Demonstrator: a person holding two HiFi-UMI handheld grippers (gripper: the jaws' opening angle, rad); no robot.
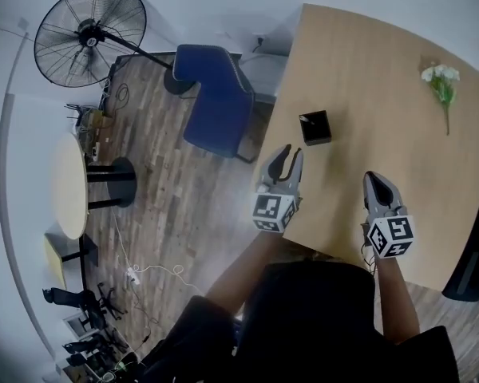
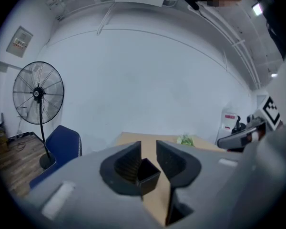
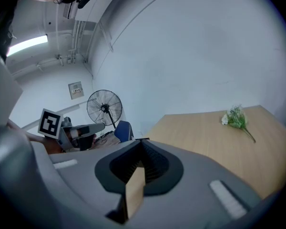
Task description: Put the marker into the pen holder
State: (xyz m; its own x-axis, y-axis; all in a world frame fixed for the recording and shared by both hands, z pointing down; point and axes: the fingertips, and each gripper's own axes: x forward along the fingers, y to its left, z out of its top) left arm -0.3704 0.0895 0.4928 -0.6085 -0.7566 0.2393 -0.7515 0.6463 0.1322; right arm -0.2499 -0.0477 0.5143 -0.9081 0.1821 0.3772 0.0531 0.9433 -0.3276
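1. Head view shows the pen holder point(image 1: 315, 127) upright on the table point(image 1: 367, 62), near its left edge. A thin pale line slants across the holder's mouth. I take this for the marker point(image 1: 310, 122), already inside. No marker lies on the bare wood or in either gripper.
2. The left gripper point(image 1: 292, 152) hangs just short of the holder with its jaws spread. In the left gripper view nothing sits between them, and the holder shows beyond the gap.
3. The right gripper point(image 1: 374, 179) is well off to the right, its jaws pressed together on nothing.
4. Risk: the holder looks small and light, and it stands close to the edge. A careless sweep of the left gripper's spread jaws could clip it, then tip it or push it towards the floor.
5. Risk: if the marker leans hard on one wall, a light knock might topple both.
6. Risk: the right gripper is far enough away that I judge it no threat. The flower point(image 1: 441, 78) is also well clear.
7. Hard to see: the holder's walls hide nearly all of the marker, so its colour, cap and depth cannot be told.
8. The left gripper view has one jaw across part of the holder, hiding its mouth.
9. The right gripper view does not plainly show the holder.
10. The person's body covers the table's near edge, and its right side is cut off.
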